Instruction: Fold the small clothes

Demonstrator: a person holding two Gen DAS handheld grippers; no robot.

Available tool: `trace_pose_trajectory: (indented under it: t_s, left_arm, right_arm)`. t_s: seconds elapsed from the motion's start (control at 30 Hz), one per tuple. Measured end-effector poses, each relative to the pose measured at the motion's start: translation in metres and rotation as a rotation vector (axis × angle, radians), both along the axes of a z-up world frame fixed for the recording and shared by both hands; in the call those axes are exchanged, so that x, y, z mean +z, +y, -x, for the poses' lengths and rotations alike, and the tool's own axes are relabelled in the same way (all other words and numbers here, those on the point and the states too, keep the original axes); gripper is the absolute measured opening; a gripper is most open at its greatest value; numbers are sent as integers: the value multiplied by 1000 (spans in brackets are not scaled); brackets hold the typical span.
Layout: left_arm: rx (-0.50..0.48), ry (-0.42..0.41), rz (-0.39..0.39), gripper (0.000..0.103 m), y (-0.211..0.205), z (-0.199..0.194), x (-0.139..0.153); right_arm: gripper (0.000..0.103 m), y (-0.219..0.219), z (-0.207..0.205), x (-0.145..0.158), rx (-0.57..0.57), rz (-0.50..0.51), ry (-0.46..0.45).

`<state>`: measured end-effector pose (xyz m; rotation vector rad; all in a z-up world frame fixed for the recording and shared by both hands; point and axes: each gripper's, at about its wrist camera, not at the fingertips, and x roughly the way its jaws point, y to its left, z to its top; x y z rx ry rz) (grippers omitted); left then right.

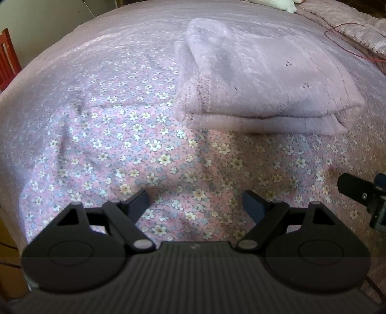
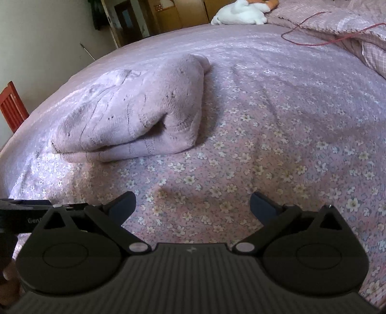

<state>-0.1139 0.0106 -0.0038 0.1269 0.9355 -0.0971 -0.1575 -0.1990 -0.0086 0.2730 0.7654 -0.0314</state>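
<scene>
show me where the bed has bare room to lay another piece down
Bare floral sheet lies right of the folded lilac garment, up to the red cord, and between that garment and both open tools. The far corner is crowded by the white plush toy.

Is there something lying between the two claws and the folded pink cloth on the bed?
Nothing visible. Both the left claw and right claw are open and empty, and only bare flowered bedsheet lies between them and the cloth. The red cable and white plush toy lie beyond it, out of the way.
</scene>
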Motion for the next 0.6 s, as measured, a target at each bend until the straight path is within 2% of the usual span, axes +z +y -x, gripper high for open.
trace_pose_trajectory:
  t_s: [0.17, 0.6]
  left_arm:
    - [-6, 3, -7, 87, -1, 1, -1]
    - [-3, 9, 0, 87, 1, -1, -3]
  right_arm:
    - [103, 3, -1, -1, 6, 26, 7]
    - [103, -2, -1, -2, -8, -9, 5]
